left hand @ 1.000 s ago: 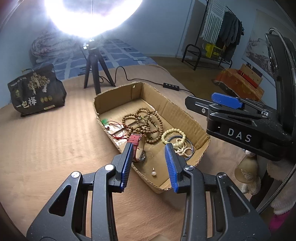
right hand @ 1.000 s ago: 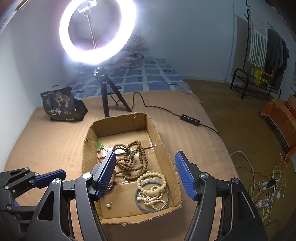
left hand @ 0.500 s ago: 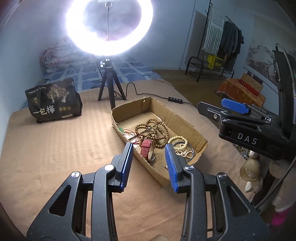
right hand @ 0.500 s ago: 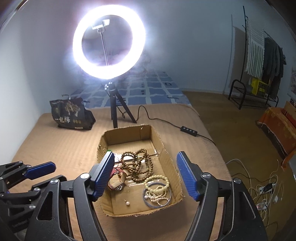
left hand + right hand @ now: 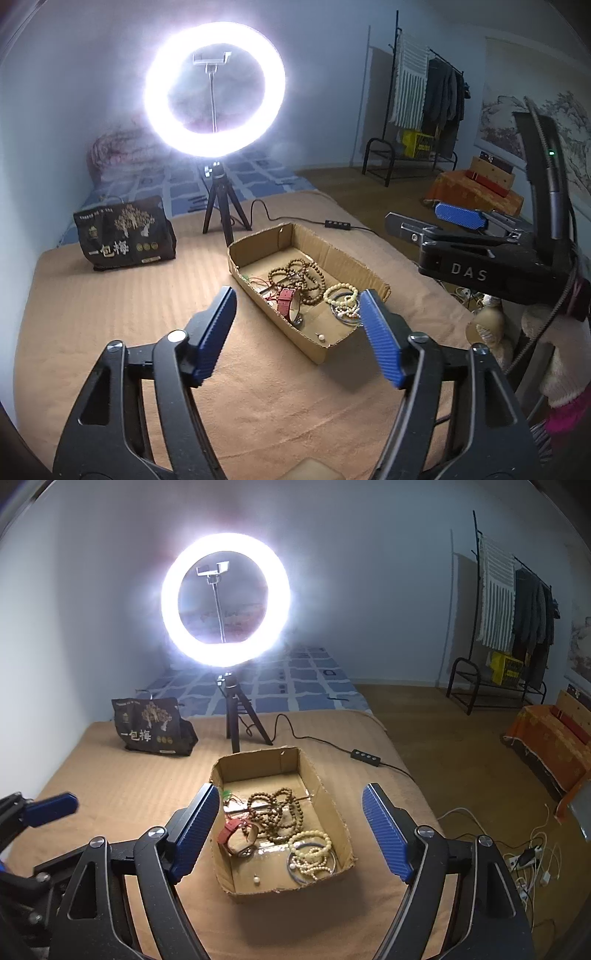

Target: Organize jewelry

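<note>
Wide view first: the cardboard box (image 5: 334, 812) sits on the tan bedcover (image 5: 110, 314), its long axis running away toward the ring light (image 5: 225, 600). From the right gripper (image 5: 291, 830) the box lies straight ahead and below, framed squarely between its blue pads. From the left gripper (image 5: 299, 332) it sits ahead and off to the right, seen at a slant. So the right one looks better lined up, by my read.

Both grippers are opening as we speak, jaws spread wide, nothing between them.

Inside the box it's a jumble. The brown wooden bead strand (image 5: 277, 812) is the biggest piece, looped and tangled mid-box. Just nearer, the red-strapped watch (image 5: 236, 836) lies on the left side. On the right, cream bead bracelets (image 5: 310, 853) rest over a thin metal bangle (image 5: 291, 871). Smallest of all, a single pearl-like bead (image 5: 256, 879) sits alone near the closest wall.
</note>
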Demonstrator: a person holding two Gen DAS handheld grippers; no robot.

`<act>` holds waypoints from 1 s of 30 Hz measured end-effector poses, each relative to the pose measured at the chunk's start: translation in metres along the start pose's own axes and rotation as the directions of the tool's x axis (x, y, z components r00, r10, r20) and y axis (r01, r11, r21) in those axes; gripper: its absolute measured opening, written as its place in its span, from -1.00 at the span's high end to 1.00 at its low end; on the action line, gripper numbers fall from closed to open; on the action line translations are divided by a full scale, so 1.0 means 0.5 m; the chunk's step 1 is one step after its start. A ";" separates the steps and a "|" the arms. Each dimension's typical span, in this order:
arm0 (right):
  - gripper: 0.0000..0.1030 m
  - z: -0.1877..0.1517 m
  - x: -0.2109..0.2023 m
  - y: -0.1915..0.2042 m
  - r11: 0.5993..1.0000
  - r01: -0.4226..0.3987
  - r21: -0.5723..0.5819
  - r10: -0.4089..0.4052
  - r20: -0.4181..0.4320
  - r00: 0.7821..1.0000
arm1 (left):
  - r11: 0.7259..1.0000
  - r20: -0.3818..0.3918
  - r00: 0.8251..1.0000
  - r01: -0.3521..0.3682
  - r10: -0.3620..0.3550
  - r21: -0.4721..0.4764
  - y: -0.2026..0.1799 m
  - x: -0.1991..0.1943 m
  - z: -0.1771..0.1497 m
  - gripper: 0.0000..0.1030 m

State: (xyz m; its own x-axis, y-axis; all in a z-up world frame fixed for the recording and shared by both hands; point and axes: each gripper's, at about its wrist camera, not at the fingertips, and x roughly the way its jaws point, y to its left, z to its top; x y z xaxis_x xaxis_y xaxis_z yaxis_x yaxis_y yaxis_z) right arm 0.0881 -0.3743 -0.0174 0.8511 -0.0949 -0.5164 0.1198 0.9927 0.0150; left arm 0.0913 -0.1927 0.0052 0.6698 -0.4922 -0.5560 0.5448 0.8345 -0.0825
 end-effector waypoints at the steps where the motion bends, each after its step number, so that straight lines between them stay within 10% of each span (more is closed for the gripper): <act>1: -0.55 -0.002 -0.004 -0.002 1.000 0.007 0.000 -0.007 0.002 1.000 | 1.000 0.006 1.000 -0.003 0.003 0.007 -0.003 -0.008 -0.002 -0.50; 9: -0.57 -0.015 -0.034 -0.018 0.999 0.050 0.022 -0.051 0.038 0.998 | 0.998 0.043 0.998 -0.039 0.037 0.046 -0.017 -0.046 -0.020 -0.86; 30: -0.59 -0.026 -0.036 -0.001 0.998 0.068 -0.007 -0.068 0.040 0.997 | 0.986 0.044 0.988 -0.151 0.148 0.067 -0.005 -0.061 -0.028 -0.99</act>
State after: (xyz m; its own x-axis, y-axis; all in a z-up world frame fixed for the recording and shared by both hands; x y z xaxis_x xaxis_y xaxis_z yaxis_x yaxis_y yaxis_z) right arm 0.0661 -0.3724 -0.0192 0.8608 -0.1647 -0.4815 0.1738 0.9844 -0.0262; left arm 0.0624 -0.1760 0.0109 0.7646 -0.3734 -0.5254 0.4702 0.8806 0.0583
